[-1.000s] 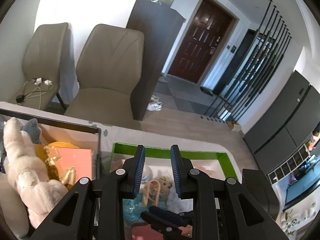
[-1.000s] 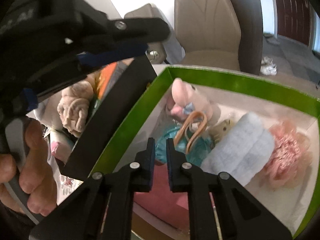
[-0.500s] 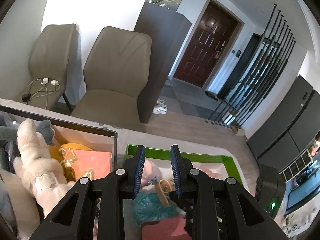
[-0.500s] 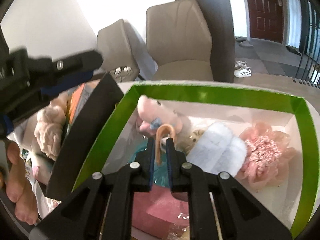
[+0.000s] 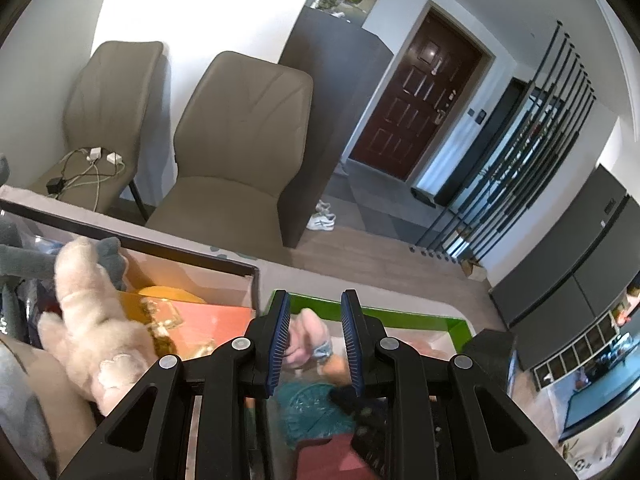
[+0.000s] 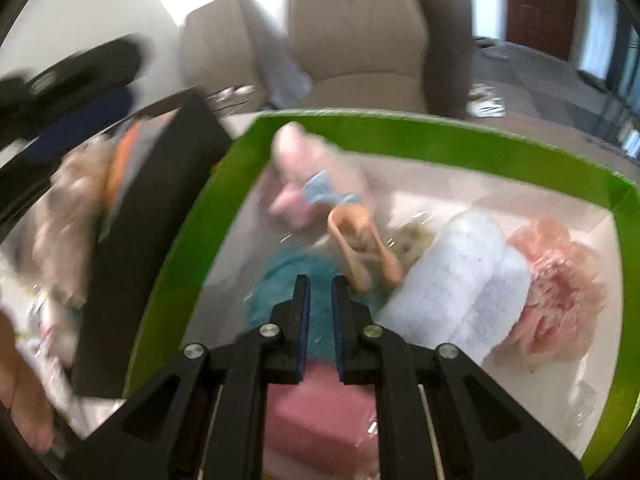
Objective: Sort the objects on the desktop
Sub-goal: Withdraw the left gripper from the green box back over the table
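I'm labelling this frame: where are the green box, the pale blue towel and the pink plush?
green box (image 6: 400, 136), right wrist view, far wall.
pale blue towel (image 6: 460, 276), right wrist view, middle of roll.
pink plush (image 6: 296, 160), right wrist view, body.

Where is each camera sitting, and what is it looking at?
Left wrist view: rides on the left gripper, looks across the green box toward two beige chairs and a dark door; only gripper fingers show.
Right wrist view: rides on the right gripper, looks steeply down into the green box of soft toys; a blurred hand shows at lower left.
Both views share the green box, the pink plush and the chairs.
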Demonstrator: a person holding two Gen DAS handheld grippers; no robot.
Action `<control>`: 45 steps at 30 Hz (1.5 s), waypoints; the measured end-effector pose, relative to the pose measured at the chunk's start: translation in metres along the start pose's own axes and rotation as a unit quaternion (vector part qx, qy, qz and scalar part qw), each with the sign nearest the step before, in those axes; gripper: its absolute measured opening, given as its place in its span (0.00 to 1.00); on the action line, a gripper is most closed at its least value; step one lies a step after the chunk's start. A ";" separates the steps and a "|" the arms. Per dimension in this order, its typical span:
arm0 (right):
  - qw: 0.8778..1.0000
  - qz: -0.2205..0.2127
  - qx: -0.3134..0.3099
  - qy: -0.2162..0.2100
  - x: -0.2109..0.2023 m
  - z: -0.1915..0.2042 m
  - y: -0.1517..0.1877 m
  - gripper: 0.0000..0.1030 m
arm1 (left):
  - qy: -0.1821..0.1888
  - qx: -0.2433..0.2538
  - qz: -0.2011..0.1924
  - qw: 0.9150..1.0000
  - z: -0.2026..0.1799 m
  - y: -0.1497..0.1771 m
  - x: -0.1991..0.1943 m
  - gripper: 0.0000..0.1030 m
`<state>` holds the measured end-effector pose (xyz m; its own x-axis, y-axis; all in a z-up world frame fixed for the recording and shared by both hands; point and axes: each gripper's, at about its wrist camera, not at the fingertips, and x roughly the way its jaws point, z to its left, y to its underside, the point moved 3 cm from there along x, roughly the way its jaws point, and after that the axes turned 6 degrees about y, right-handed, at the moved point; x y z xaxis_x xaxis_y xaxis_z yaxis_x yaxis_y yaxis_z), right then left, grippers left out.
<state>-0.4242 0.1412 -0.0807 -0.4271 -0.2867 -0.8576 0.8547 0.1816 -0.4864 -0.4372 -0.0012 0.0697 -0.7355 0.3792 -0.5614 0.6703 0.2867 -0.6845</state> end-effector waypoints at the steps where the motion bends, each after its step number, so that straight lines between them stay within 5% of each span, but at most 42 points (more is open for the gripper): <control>1: 1.000 -0.013 0.012 0.013 -0.003 -0.004 -0.004 0.10 | 0.002 -0.003 -0.002 1.000 0.002 0.000 -0.001 0.24; 14: 0.993 -0.091 0.071 0.019 -0.058 -0.019 -0.003 0.12 | 0.024 -0.022 -0.017 0.999 0.011 0.007 -0.033 0.24; 31: 0.987 -0.132 0.091 -0.010 -0.166 -0.016 0.096 0.12 | 0.019 0.008 -0.029 0.999 0.002 0.066 -0.127 0.24; 45: 0.980 -0.168 0.095 -0.044 -0.242 0.002 0.167 0.14 | -0.022 0.038 -0.056 0.997 -0.003 0.109 -0.235 0.27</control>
<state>-0.1775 0.2393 0.0456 -0.6741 -0.3819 -0.6322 0.7131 -0.1137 -0.6917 -0.1911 -0.0570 0.1287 -0.8104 0.3095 -0.4975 0.5751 0.2580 -0.7763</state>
